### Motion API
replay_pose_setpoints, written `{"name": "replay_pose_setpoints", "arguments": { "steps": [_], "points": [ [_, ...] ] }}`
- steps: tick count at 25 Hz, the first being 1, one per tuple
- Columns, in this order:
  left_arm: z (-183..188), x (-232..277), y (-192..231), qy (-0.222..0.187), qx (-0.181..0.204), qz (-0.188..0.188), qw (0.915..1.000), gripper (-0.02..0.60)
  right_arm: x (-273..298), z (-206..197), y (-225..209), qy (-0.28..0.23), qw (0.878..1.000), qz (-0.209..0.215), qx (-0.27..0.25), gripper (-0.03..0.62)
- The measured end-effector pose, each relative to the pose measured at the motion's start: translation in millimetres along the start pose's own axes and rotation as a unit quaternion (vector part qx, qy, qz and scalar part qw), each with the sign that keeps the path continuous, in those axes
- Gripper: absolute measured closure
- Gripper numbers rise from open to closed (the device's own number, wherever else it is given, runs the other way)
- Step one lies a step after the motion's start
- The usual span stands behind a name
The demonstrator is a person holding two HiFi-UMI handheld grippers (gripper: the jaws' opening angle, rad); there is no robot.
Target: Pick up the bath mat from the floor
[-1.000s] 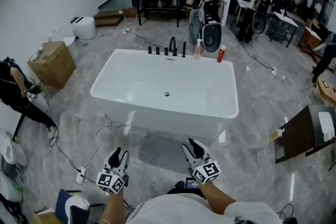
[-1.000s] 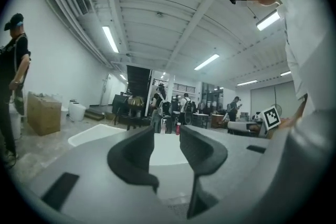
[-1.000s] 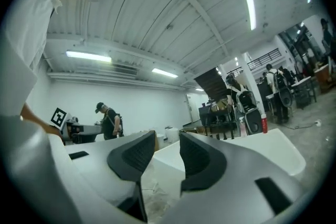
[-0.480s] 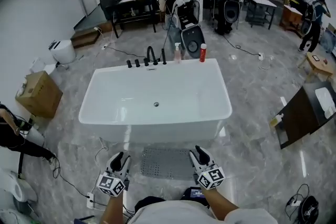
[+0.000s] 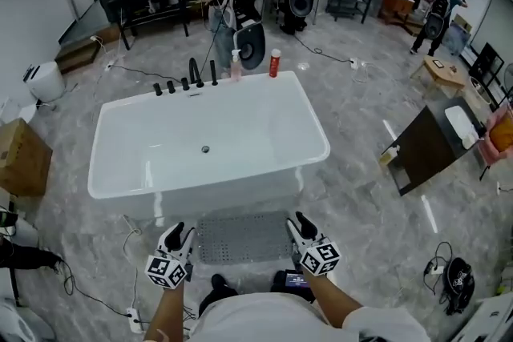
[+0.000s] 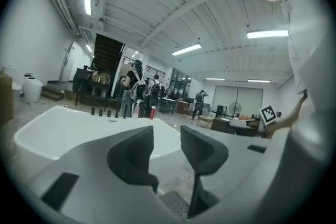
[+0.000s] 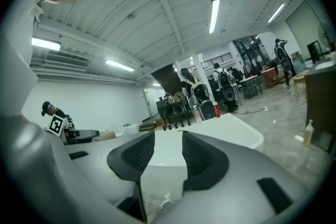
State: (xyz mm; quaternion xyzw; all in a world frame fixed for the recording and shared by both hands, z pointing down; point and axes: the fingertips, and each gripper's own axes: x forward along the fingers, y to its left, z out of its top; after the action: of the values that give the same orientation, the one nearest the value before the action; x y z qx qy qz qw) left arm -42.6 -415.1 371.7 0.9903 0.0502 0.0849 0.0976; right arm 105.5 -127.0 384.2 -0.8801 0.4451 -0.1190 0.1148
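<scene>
The grey perforated bath mat (image 5: 244, 236) lies flat on the marble floor against the front of the tub. My left gripper (image 5: 177, 231) hovers at the mat's left edge and my right gripper (image 5: 296, 219) at its right edge, both pointing toward the tub. In the left gripper view the left gripper (image 6: 167, 139) has its jaws apart and opening, nothing between them, with a strip of mat (image 6: 176, 204) below. The right gripper (image 7: 168, 145) is open and empty too, a corner of the mat (image 7: 163, 212) beneath it.
The white bathtub (image 5: 120, 172) stands just beyond the mat, with black taps (image 5: 192, 76) and bottles (image 5: 275, 62) on its far rim. A black device (image 5: 292, 280) lies by my feet. Cables and a power strip (image 5: 132, 316) lie left. A dark board (image 5: 429, 148) is to the right.
The head view has swung, so the tub and mat slid left and up in the picture. Both grippers keep their stance at the mat's two sides.
</scene>
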Motion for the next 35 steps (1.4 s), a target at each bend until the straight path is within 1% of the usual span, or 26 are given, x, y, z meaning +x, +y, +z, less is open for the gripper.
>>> {"name": "replay_pose_setpoints", "arguments": {
  "steps": [3,5,7,11,14,16,18,22,24,25,27,29,32,33,35],
  "points": [
    [-19.0,-4.0,13.6,0.013,-0.019,-0.008,0.9997,0.419,-8.6,-5.8,-1.8,0.011,1.000,-0.025,-0.009,0.425],
    [-35.0,-5.7,26.6,0.022,-0.025,-0.009,0.9994,0.419,-6.7,-17.8,-8.5,0.018,0.999,-0.040,-0.003,0.424],
    [-45.1,-6.9,45.7,0.026,-0.031,-0.004,0.9992,0.419,3.5,-32.1,-13.1,0.026,0.999,-0.045,0.006,0.421],
    [-62.6,-12.7,73.7,0.040,-0.060,0.030,0.9970,0.417,10.0,-63.5,-28.3,0.064,0.997,-0.050,0.019,0.419],
    [-95.9,-13.1,93.7,0.059,-0.086,0.055,0.9930,0.417,9.5,-102.6,-52.0,0.105,0.993,-0.056,0.027,0.419],
    [-126.5,-10.6,105.4,0.084,-0.097,0.065,0.9896,0.415,10.7,-128.5,-66.7,0.131,0.989,-0.055,0.026,0.419],
    [-158.1,-0.1,114.8,0.116,-0.103,0.066,0.9856,0.403,14.4,-150.8,-84.9,0.154,0.986,-0.055,0.027,0.419],
    [-222.8,32.6,136.6,0.182,-0.083,0.057,0.9781,0.393,38.3,-210.4,-124.8,0.205,0.978,-0.046,0.013,0.419],
    [-261.0,39.5,139.3,0.221,-0.077,0.045,0.9712,0.391,43.0,-249.1,-142.4,0.239,0.970,-0.044,0.016,0.418],
    [-280.6,41.6,139.7,0.238,-0.083,0.040,0.9669,0.390,43.0,-269.3,-151.7,0.258,0.965,-0.045,0.019,0.418],
    [-319.6,44.1,144.7,0.263,-0.110,0.039,0.9577,0.388,43.3,-309.2,-168.9,0.296,0.954,-0.049,0.022,0.413],
    [-360.1,43.4,155.6,0.288,-0.133,0.046,0.9471,0.385,43.8,-347.6,-184.1,0.322,0.945,-0.056,0.029,0.408],
    [-422.5,40.1,164.7,0.346,-0.129,0.041,0.9284,0.385,42.3,-406.0,-206.1,0.360,0.930,-0.062,0.038,0.408],
    [-441.3,39.7,165.2,0.359,-0.132,0.039,0.9232,0.385,40.1,-425.2,-213.3,0.375,0.924,-0.061,0.037,0.408],
    [-474.7,40.5,170.0,0.366,-0.156,0.046,0.9162,0.380,35.7,-459.8,-227.7,0.397,0.915,-0.065,0.039,0.408]
  ]
}}
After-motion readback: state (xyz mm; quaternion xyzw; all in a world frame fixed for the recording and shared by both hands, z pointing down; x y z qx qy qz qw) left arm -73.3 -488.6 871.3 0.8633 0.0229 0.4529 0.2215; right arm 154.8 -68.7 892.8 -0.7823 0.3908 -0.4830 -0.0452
